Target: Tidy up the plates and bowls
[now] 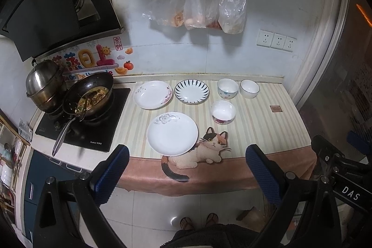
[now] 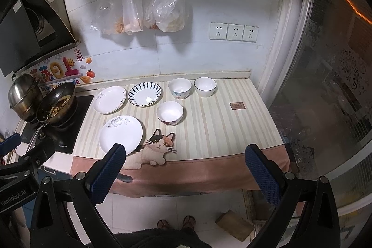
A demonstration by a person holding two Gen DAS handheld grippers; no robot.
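Three plates lie on the striped counter cloth point(image 1: 255, 131): a white plate with a grey flower point(image 1: 172, 133) point(image 2: 121, 134) nearest me, a floral-rimmed plate point(image 1: 152, 94) point(image 2: 109, 99) behind it, and a blue-striped plate point(image 1: 191, 91) point(image 2: 144, 94) beside that. Three bowls stand to the right: a red-patterned bowl point(image 1: 223, 111) point(image 2: 170, 112), a dotted bowl point(image 1: 227, 88) point(image 2: 179, 88) and a plain white bowl point(image 1: 249, 88) point(image 2: 205, 86). My left gripper point(image 1: 187, 157) and right gripper point(image 2: 184, 156) both hang open in front of the counter edge, holding nothing.
A stove point(image 1: 83, 122) at the left carries a pan of food point(image 1: 90, 97) with a long handle and a steel steamer pot point(image 1: 44, 85). Plastic bags point(image 1: 197, 8) hang on the wall. A small brown card point(image 1: 276, 108) lies at the right. A person's feet point(image 1: 198, 220) stand below.
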